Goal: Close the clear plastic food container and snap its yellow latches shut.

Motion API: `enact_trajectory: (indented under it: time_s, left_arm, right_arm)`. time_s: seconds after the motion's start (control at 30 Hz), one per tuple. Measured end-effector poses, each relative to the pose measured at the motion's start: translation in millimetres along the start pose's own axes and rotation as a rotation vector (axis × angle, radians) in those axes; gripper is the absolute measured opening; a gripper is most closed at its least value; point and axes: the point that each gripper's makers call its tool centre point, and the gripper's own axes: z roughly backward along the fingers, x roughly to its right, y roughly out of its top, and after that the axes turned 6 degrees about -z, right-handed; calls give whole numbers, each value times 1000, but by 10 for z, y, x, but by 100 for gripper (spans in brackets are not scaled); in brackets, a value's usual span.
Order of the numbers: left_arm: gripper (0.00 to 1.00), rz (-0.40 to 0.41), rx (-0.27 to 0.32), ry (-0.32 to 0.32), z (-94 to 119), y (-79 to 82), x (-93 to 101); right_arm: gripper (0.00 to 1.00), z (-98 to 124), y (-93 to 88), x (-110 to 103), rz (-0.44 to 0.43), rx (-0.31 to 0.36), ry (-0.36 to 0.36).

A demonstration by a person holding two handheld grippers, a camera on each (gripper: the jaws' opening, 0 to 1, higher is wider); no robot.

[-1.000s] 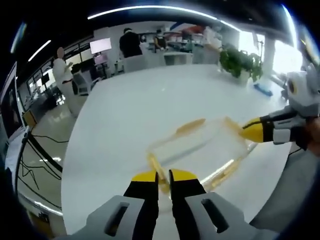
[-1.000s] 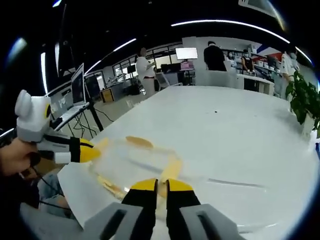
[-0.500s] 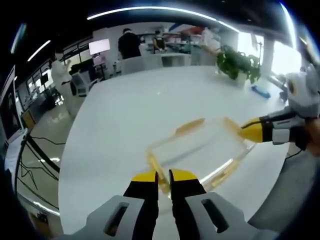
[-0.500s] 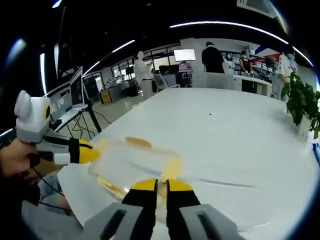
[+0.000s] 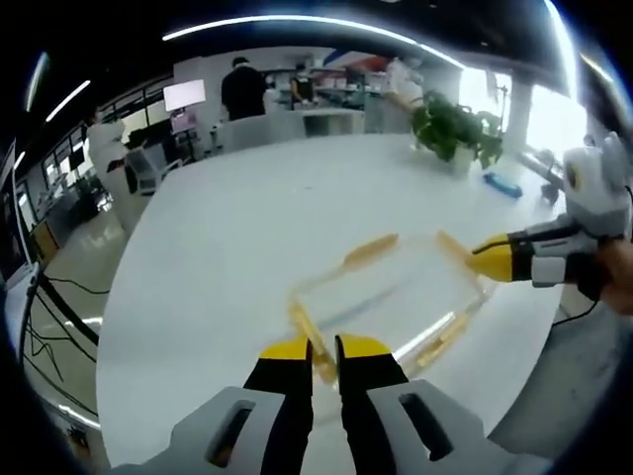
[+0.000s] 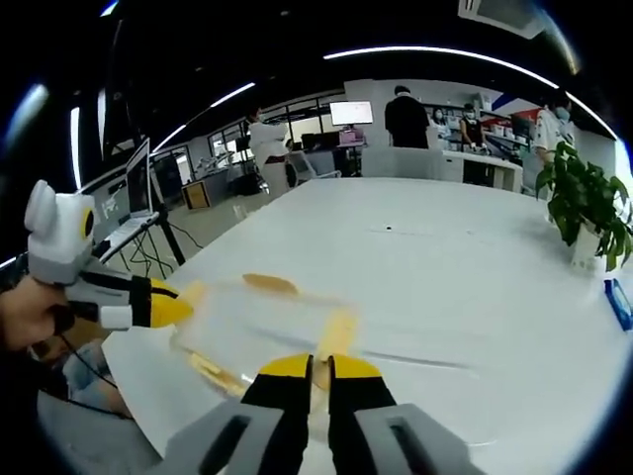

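Rising from the bottom of the left gripper view, the left gripper (image 5: 324, 348) has its yellow-tipped jaws nearly together, with a yellow latch (image 5: 315, 336) of the container (image 5: 386, 293) caught in the narrow gap between them. In the right gripper view the right gripper (image 6: 321, 367) stands the same way, its jaws pinched on another latch (image 6: 336, 334) at the opposite end of the box.

So the container lies between the two grippers, on the white table (image 5: 247, 218), with each one at one of its short ends. Seen from the left, the right gripper's yellow tip touches the far right corner of the box, a hand (image 5: 615, 282) behind it. Seen from the right, the left gripper's tip meets the box's left end in like manner.

Two more latches show on the long sides: one on the far edge (image 5: 370, 251) and one on the near edge (image 5: 435, 333) (both lie flat and splayed outward, as far as the blur lets one judge). The clear lid seems to sit on the box.

Beyond, a potted plant (image 5: 453, 127) stands on the table's far side, and a blue object (image 5: 502, 185) lies near it. People (image 5: 240, 89) stand by desks and a lit screen (image 5: 184, 95) in the background.
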Motion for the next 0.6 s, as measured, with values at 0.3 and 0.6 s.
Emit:
enact_trajectory:
  time_s: [0.3,0.6]
  left_arm:
    - [5,-16,23,-49,-106,162,258]
    - [5,-34,47,-103,-225,318,565]
  right_arm:
    - [1,130,36,273,-31,20,-47]
    - [0,293,24,600,-64,32,-102]
